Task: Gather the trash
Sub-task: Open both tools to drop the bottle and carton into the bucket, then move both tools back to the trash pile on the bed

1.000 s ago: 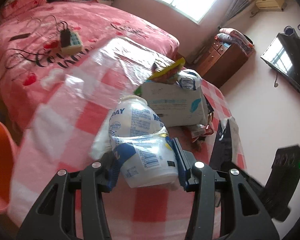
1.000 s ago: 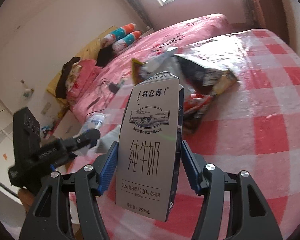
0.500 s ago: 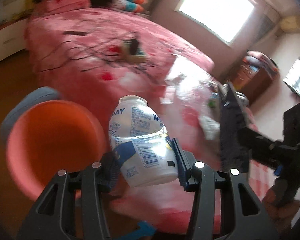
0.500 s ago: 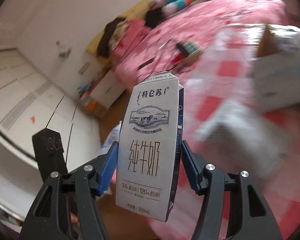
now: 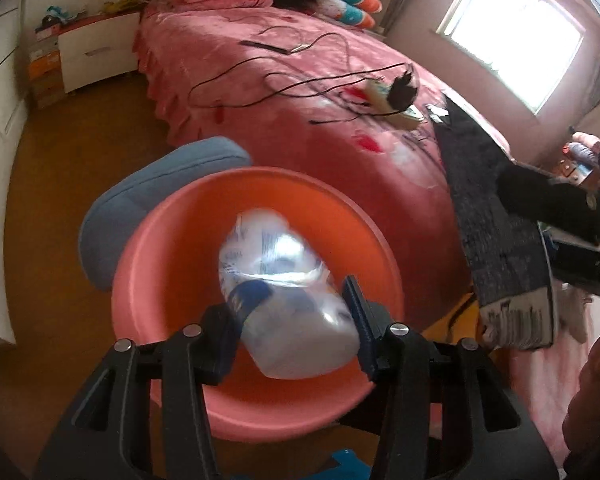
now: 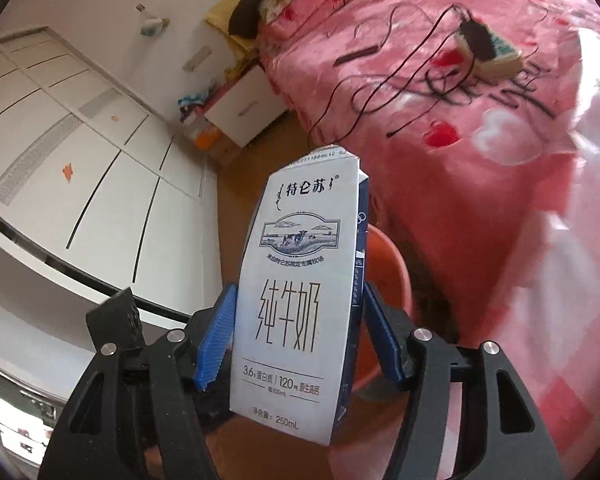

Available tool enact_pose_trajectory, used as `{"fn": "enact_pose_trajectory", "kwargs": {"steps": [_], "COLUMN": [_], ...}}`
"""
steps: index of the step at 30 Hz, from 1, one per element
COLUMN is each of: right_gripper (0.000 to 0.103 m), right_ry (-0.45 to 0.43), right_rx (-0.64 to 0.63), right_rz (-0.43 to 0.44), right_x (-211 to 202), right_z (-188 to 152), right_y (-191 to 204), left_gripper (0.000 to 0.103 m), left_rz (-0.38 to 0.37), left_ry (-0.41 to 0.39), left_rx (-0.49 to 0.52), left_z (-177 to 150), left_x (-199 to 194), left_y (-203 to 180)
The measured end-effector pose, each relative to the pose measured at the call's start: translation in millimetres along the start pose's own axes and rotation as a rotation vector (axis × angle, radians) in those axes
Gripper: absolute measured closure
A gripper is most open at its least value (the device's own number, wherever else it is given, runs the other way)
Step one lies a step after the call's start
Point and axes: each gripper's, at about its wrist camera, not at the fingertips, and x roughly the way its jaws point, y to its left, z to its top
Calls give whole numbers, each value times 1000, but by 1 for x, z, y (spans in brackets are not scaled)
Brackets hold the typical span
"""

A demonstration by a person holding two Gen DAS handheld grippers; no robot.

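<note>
My left gripper (image 5: 292, 304) hangs over an orange plastic basin (image 5: 172, 264) on the floor. Its jaws are opening. A crushed clear plastic bottle (image 5: 276, 276) with a blue label is between them, blurred and tipped toward the basin, and it looks loose from the pads. My right gripper (image 6: 298, 320) holds an upright white and blue milk carton (image 6: 300, 280). Its jaws are opening too, but the blue pads still touch the carton's sides. In the left wrist view the milk carton (image 5: 512, 280) hangs just right of the basin. The basin (image 6: 388, 272) shows behind the carton.
A blue cushioned stool (image 5: 140, 200) sits behind the basin. The pink bed (image 5: 300, 128) with black cables and a power strip (image 5: 396, 100) fills the far side. A white nightstand (image 5: 96, 56) and white wardrobe doors (image 6: 80, 168) line the wall. A red-checked cloth (image 6: 560, 320) lies at right.
Both grippers have swung left from the checked table to the basin on the floor. The bottle, which was held firmly, now tilts and blurs between the left gripper's wider jaws. The carton keeps its pose.
</note>
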Motion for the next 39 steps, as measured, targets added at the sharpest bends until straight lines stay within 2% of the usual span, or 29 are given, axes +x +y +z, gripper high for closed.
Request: {"fn": "enact_pose_trajectory", "kwargs": {"steps": [1,2,6,8,10,14,19,26,39], "right_gripper": [32,31,30,30,22,21,21,20,15], "right_ry": [11,14,-14,-46,-80,-144,-197,-295,-375], "right_rx": [7,18,53,55,46,28,21,-21,37], "right_rz": [-13,-10,-34,-51,-95,-181,-255,-345,-419], "right_x": [6,8,2,-13,-29,-67,-107,-155,-211], "right_z": [-1,-3,-6,-9,-13,-29,-52,-85,-126], "right_y": [-1,-1,-9,-10,-11,-22,-37,-52,-99], "left_gripper": [45,36,25,24,22,21,20,21,21], "left_rz": [9,25,79,95,108,106,98,73,-42], "left_ry": [8,11,8,-4,-28,-111,-168,-150,-101], "left_rx": [-4,-7,4,17,35,59,127,201,311], "left_z": [-2,-4,-9,-10,-10,-8,-10,-11,-22], "left_x": [2,4,7,4,-2,-18,-34,-47,-54], "left_y": [4,8,14,15,13,2,-26,-71,-161]}}
